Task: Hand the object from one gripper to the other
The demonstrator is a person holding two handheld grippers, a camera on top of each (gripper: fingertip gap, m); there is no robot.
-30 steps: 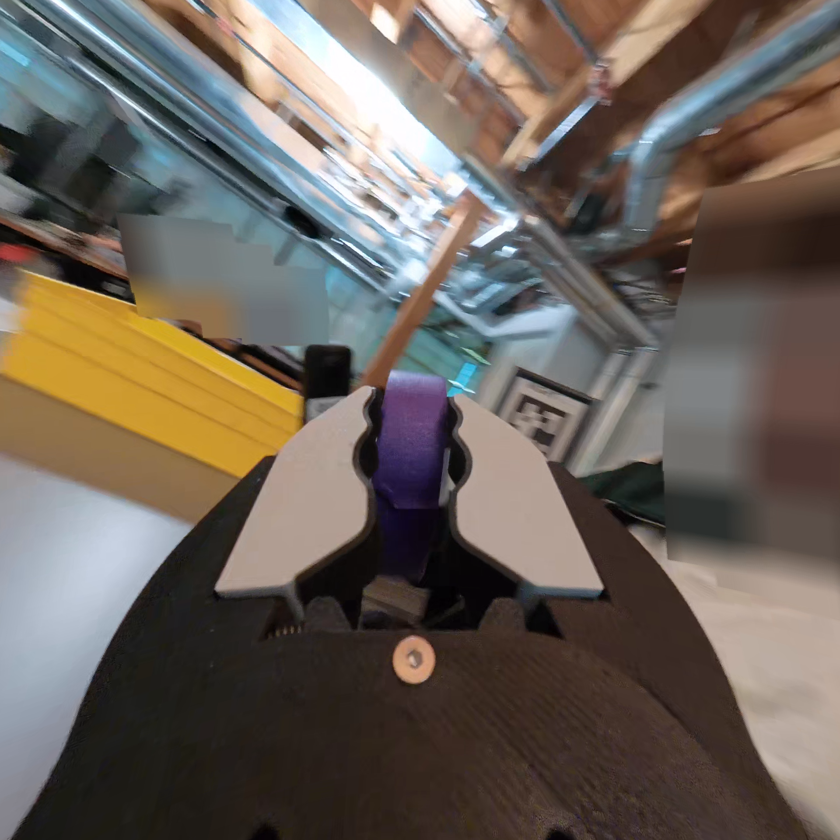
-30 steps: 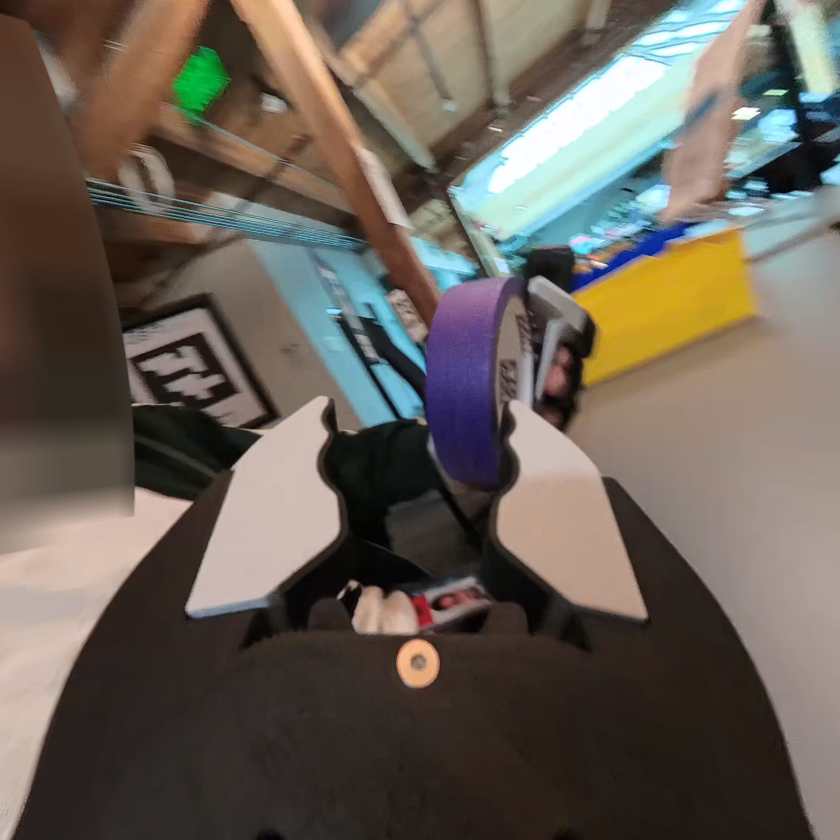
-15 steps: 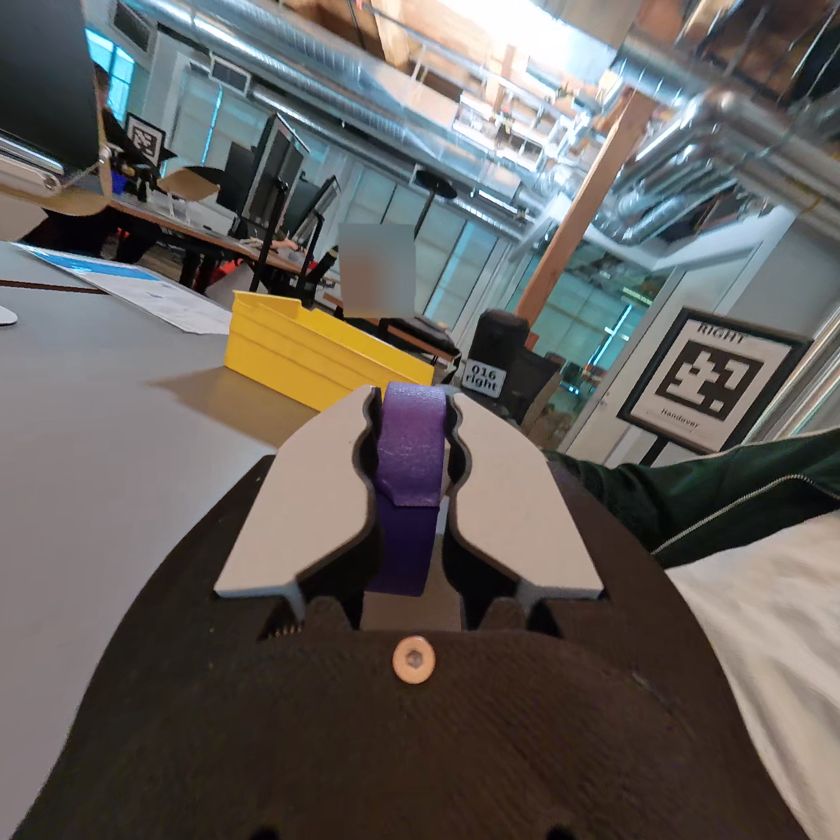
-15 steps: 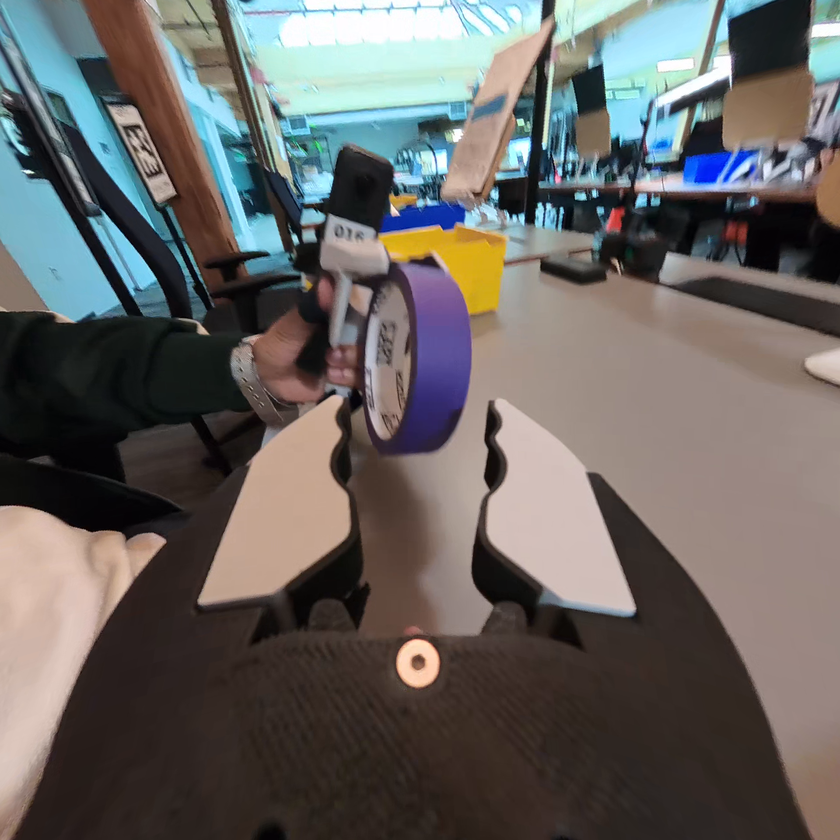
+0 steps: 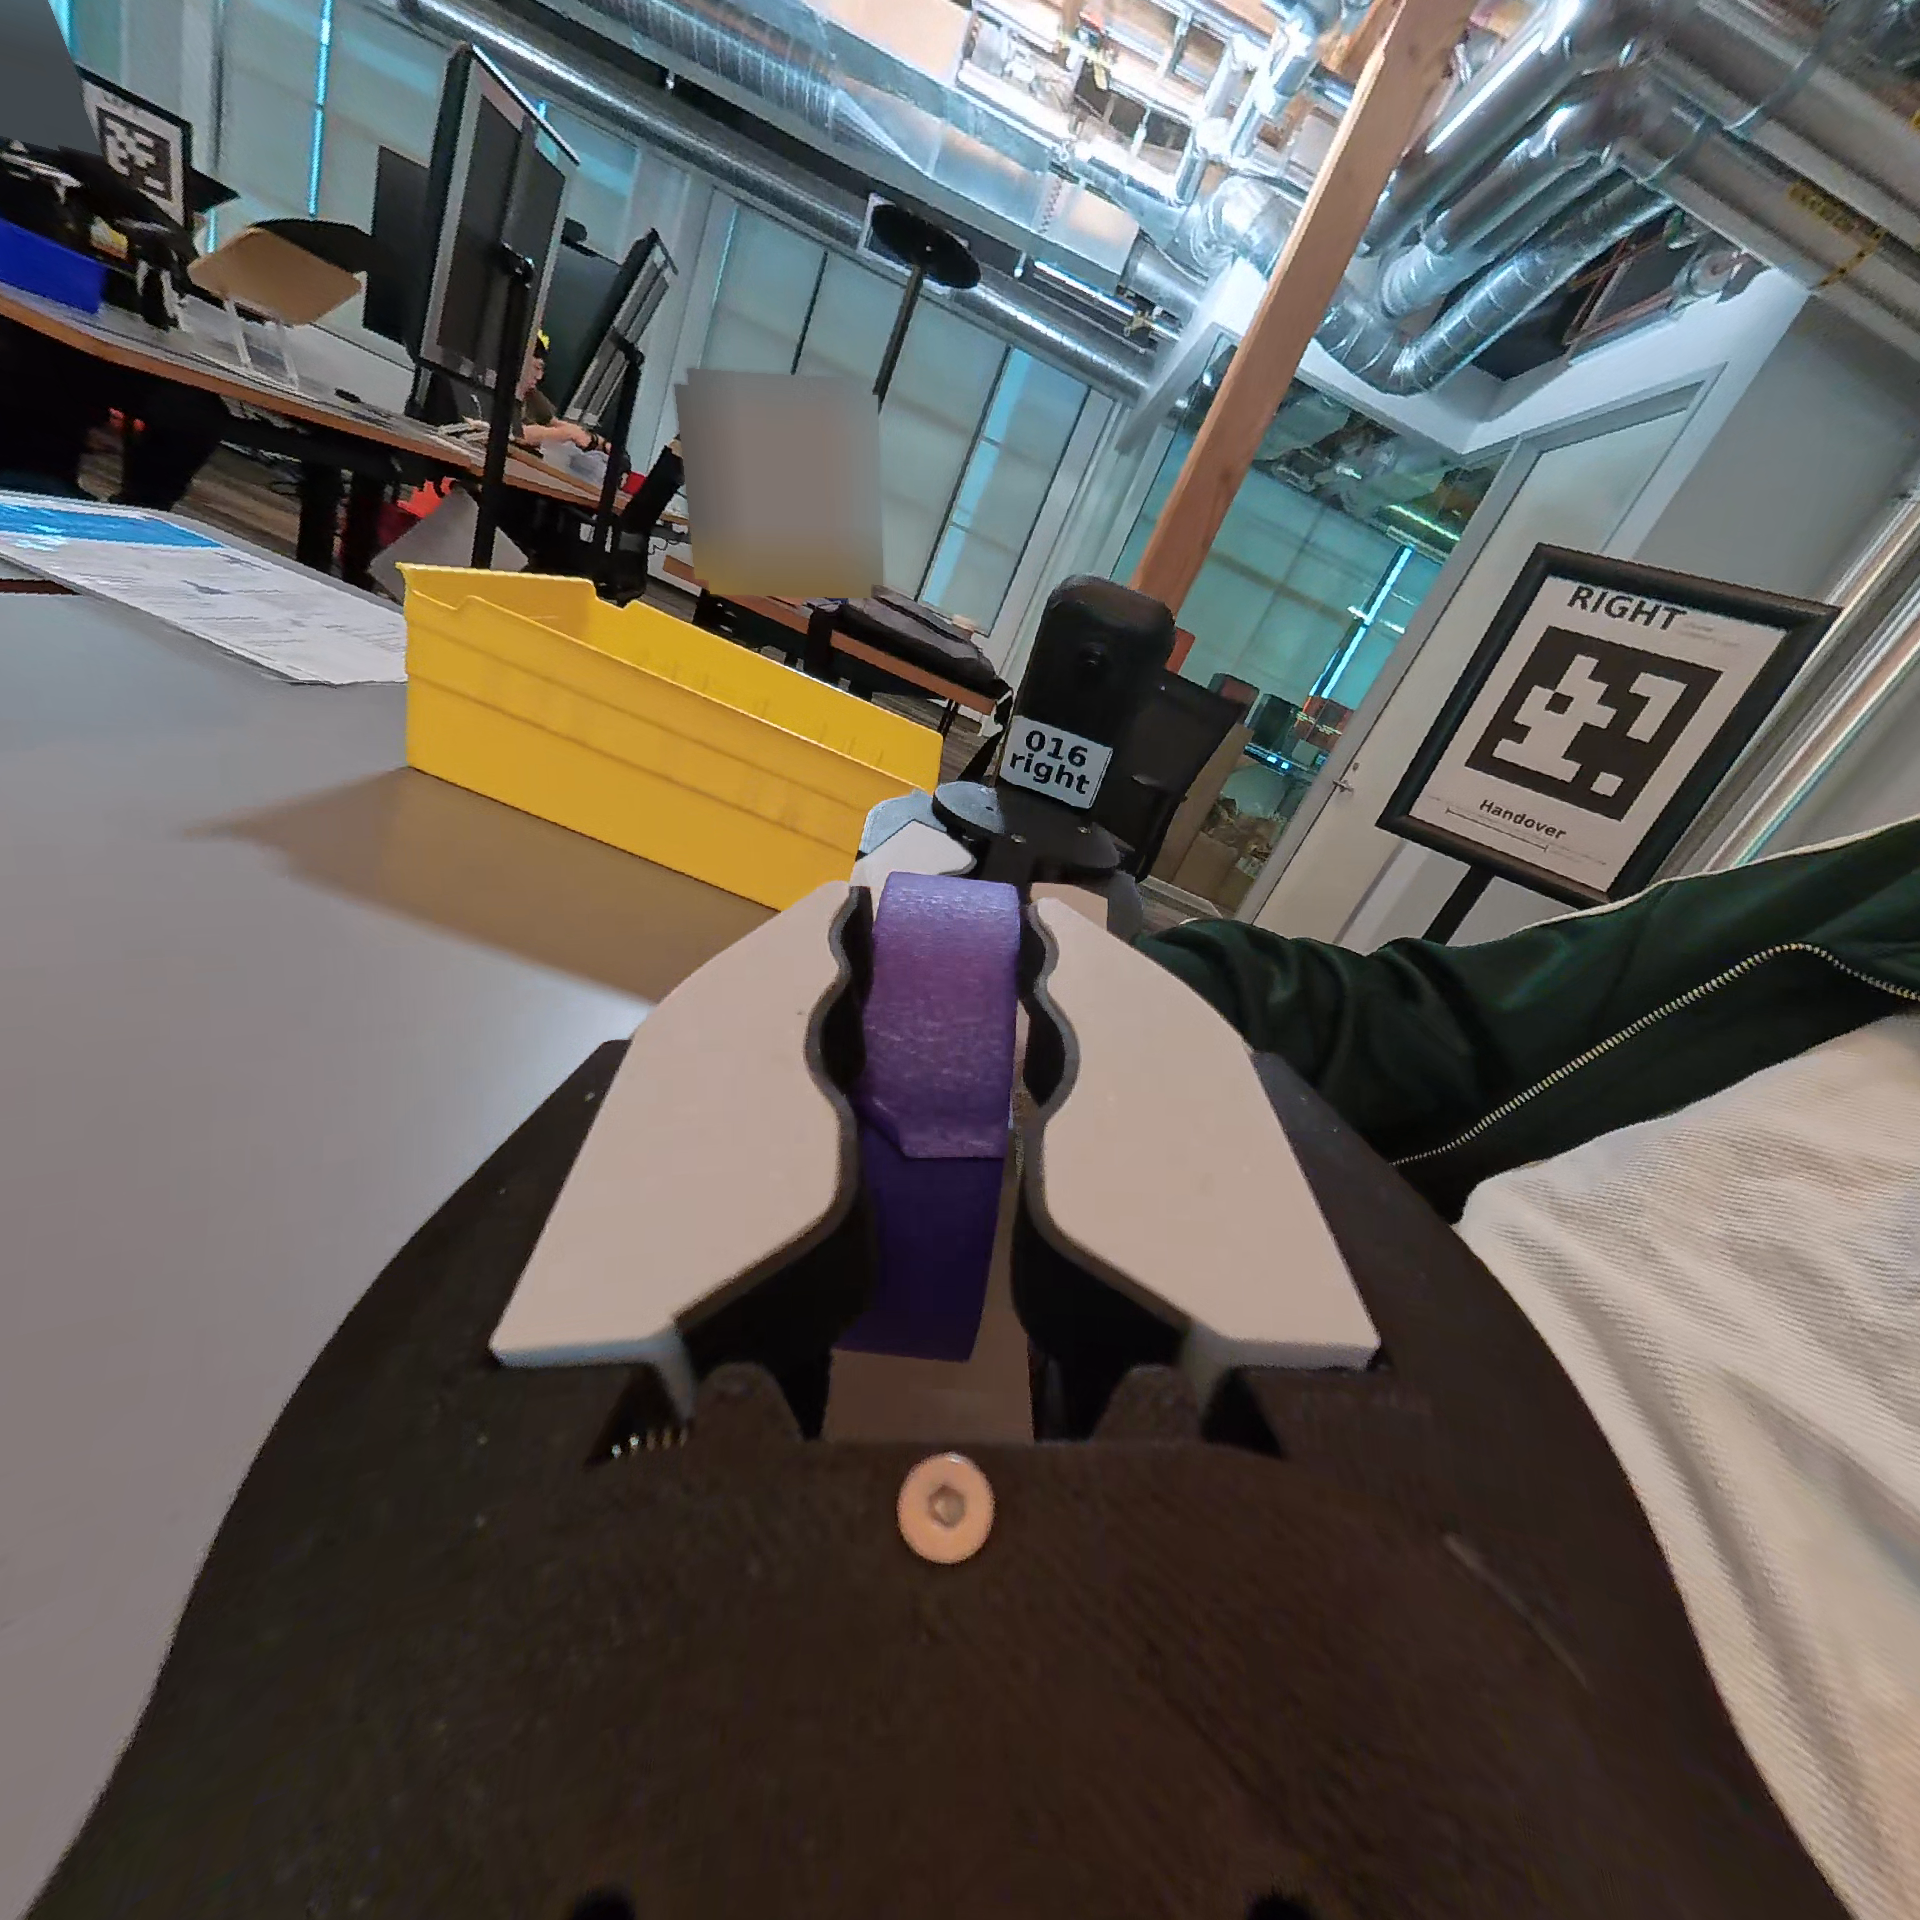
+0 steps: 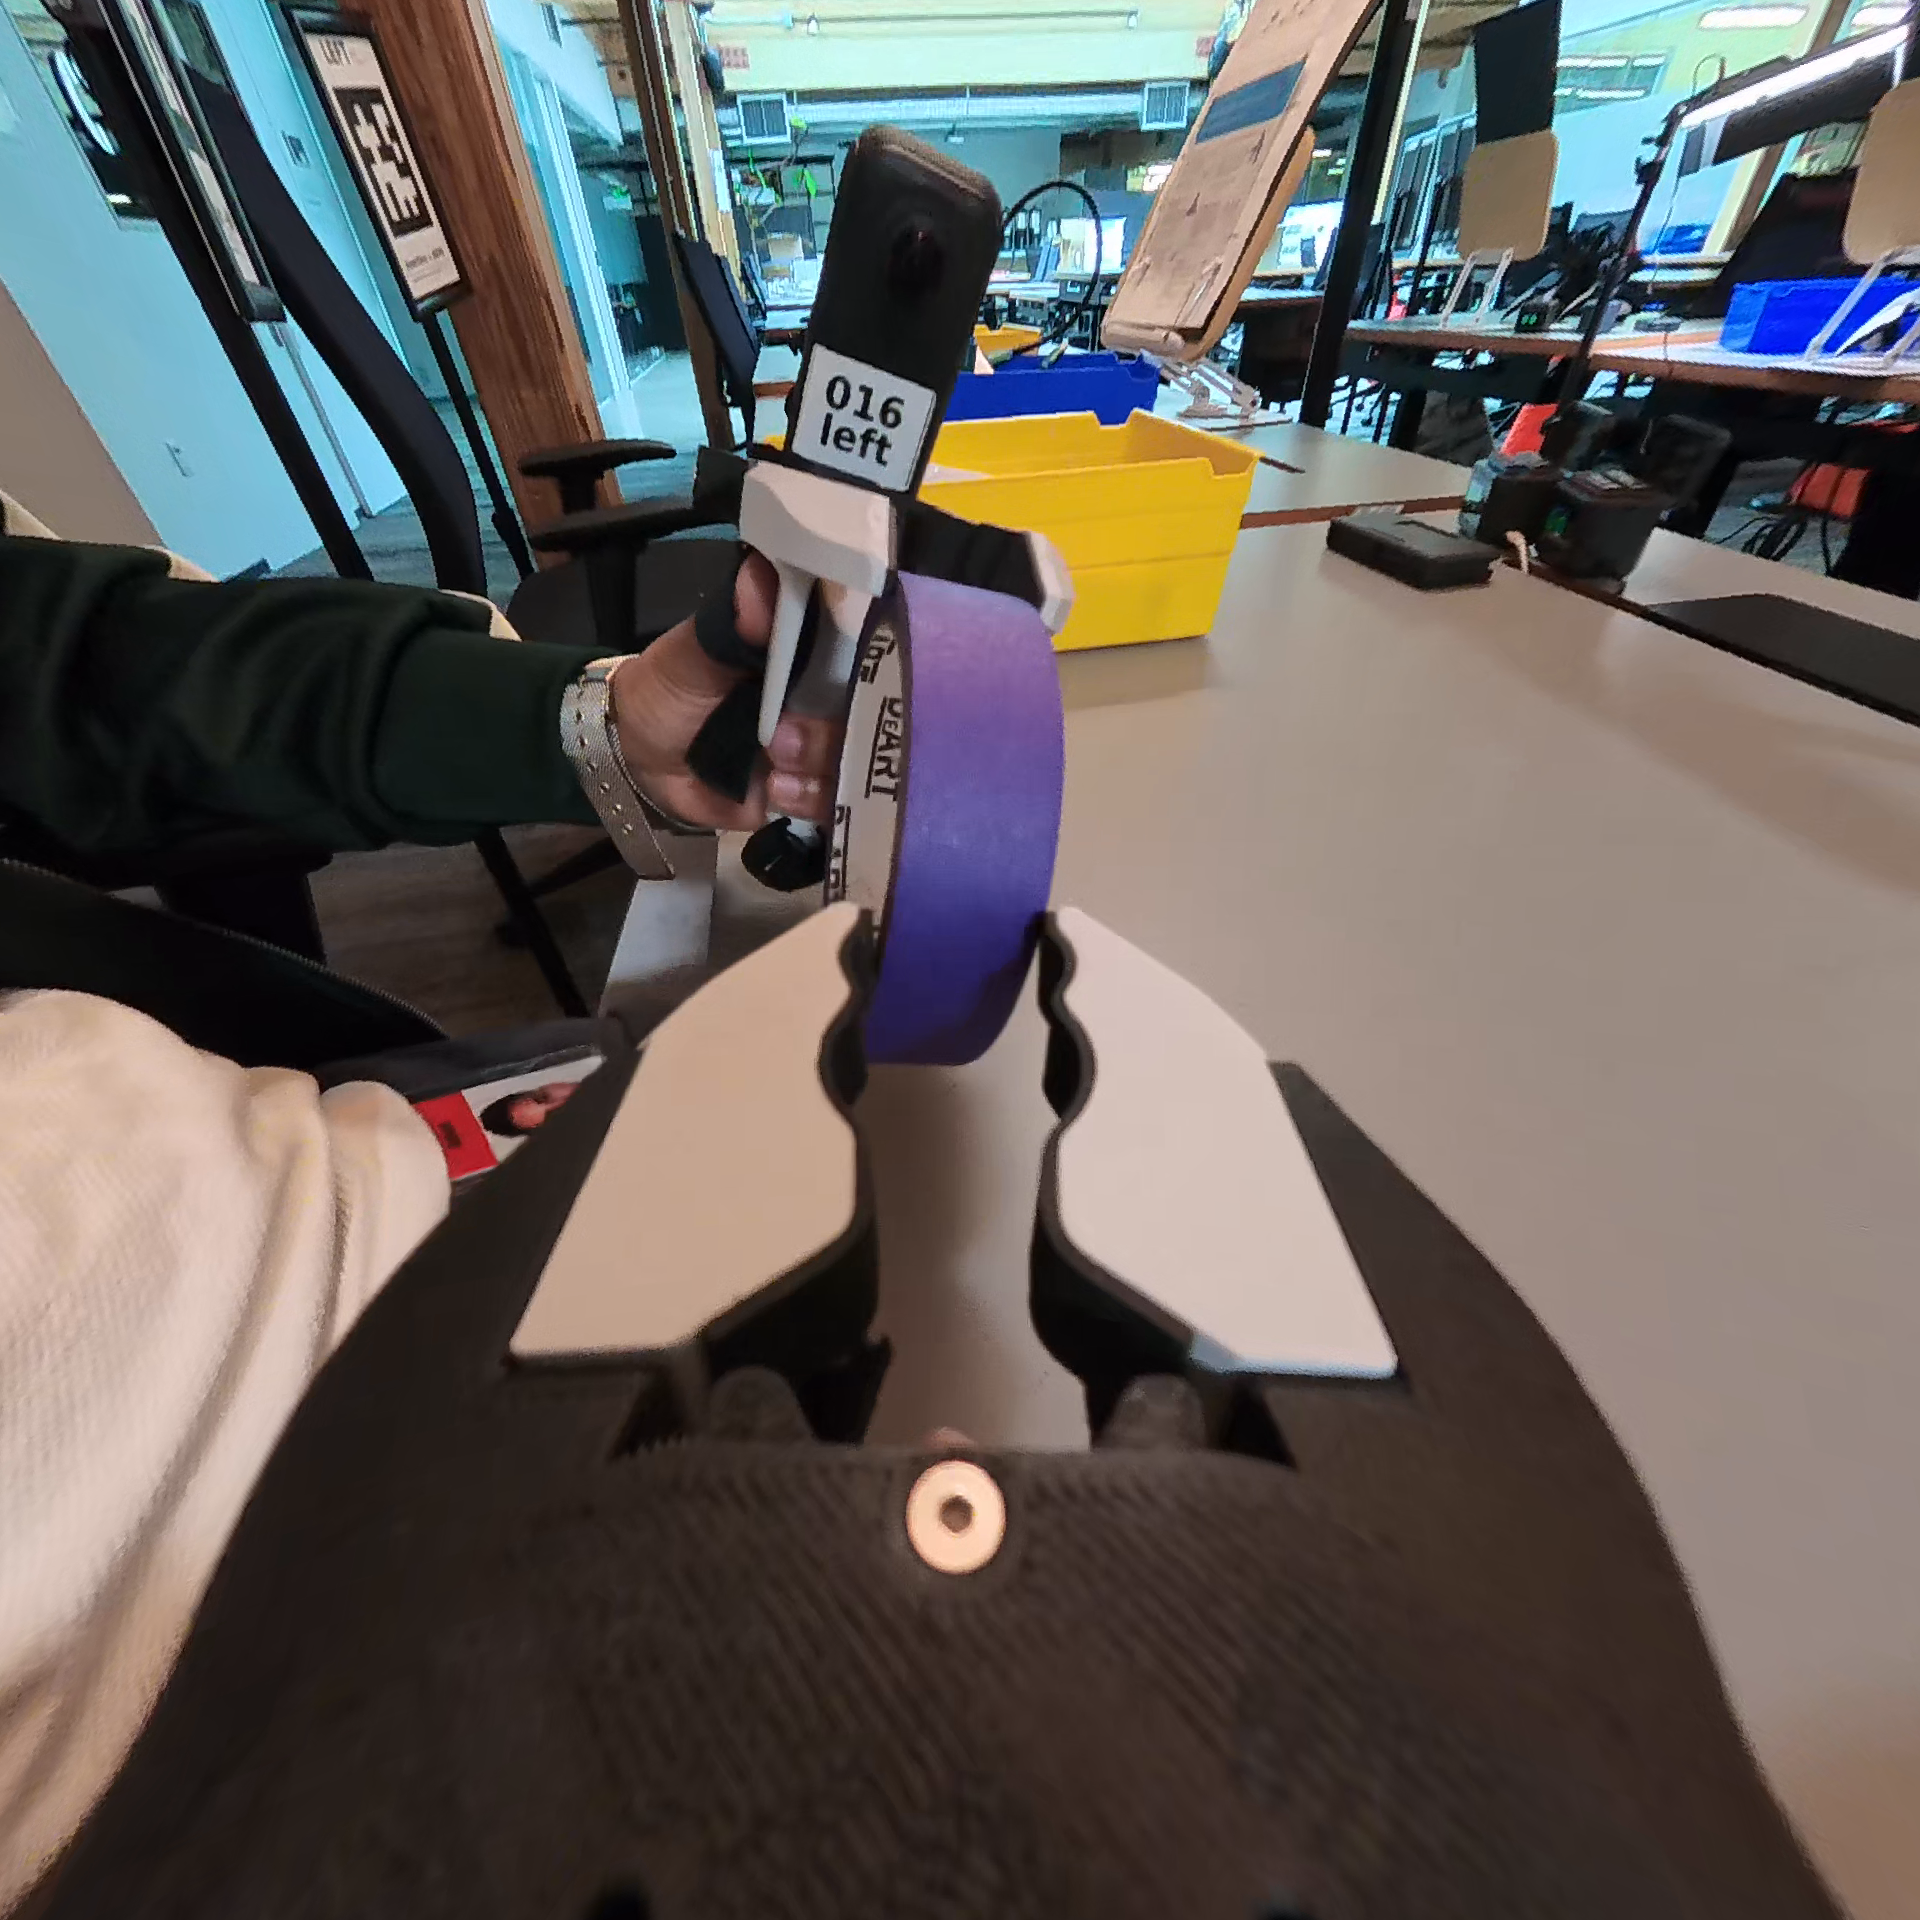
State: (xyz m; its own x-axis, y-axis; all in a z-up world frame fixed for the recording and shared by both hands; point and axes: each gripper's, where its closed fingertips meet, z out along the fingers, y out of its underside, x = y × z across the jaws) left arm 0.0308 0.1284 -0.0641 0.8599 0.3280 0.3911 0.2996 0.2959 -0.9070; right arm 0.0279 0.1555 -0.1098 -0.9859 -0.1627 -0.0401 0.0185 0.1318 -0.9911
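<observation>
A: Start at the left. What has the left gripper [image 5: 940, 935] got?

B: It is clamped on the purple tape roll [image 5: 940, 1049], which stands on edge between the pale, matte fingers [image 5: 717, 1122] with their wavy black inner edges. A loose end of tape lies folded across the band. In the right wrist view a hand [image 6: 717, 727] in a dark green sleeve holds that gripper upright above the smooth grey table [image 6: 1455, 883].

A: And the right gripper [image 6: 948, 971]?

B: Its jaws stand apart, one on each side of the roll's lower rim (whether either pad touches the tape, I cannot tell). The white cardboard core faces the left finger.

A: Behind them?

B: A yellow plastic bin [image 6: 1132, 509] with ridged walls sits farther back on the table.
</observation>
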